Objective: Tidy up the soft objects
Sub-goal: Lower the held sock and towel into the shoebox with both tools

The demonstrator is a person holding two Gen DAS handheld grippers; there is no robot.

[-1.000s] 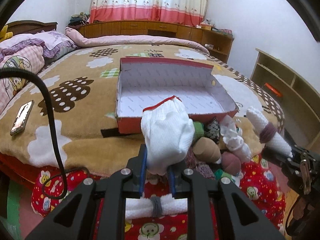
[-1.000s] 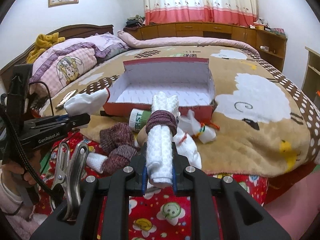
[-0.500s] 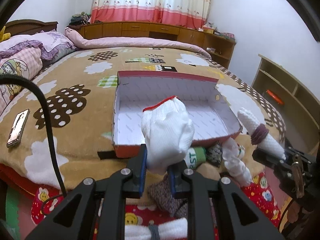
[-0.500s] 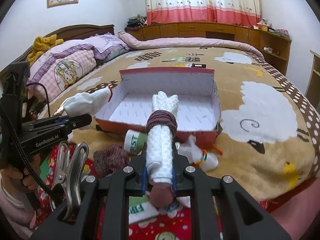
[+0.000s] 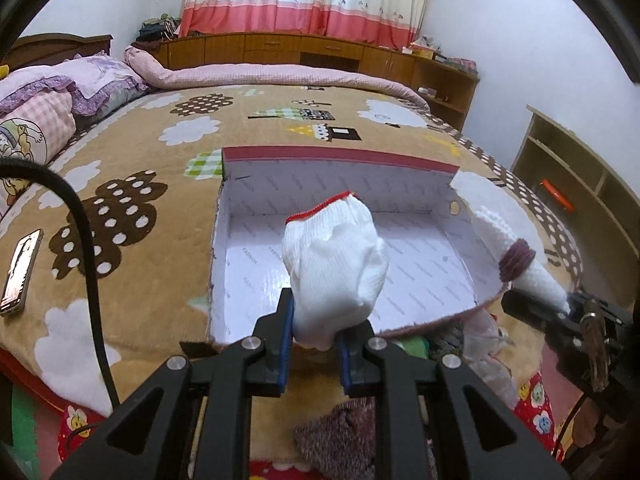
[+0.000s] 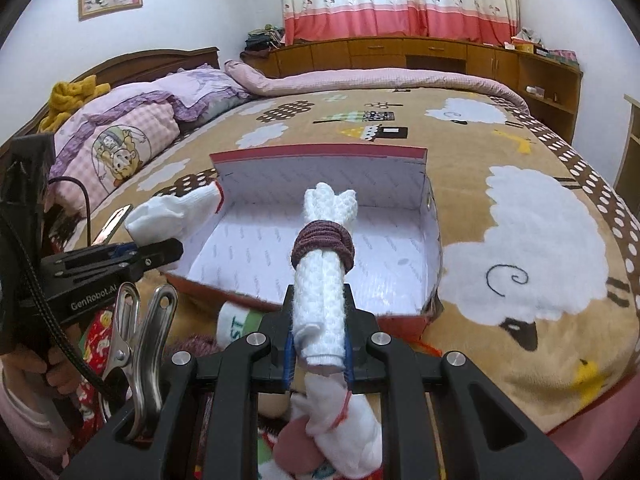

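Observation:
My left gripper (image 5: 314,350) is shut on a bunched white glove with a red cuff (image 5: 334,264), held above the near edge of an open red box with a white lining (image 5: 336,160). My right gripper (image 6: 319,356) is shut on a white rolled towel bound with a maroon band (image 6: 322,276), held over the box's near edge (image 6: 320,152). The towel also shows at the right of the left wrist view (image 5: 508,248). The glove shows at the left of the right wrist view (image 6: 172,212).
The box lies on a bed with a brown patterned blanket (image 5: 140,152). A pile of socks and soft items (image 6: 236,322) lies in front of the box on red cloth. A phone (image 5: 20,272) lies left. Shelves (image 5: 580,184) stand right.
Both grippers moved forward and up toward the box with their loads. The pile of soft items has dropped below both views, and the box interior now fills the middle.

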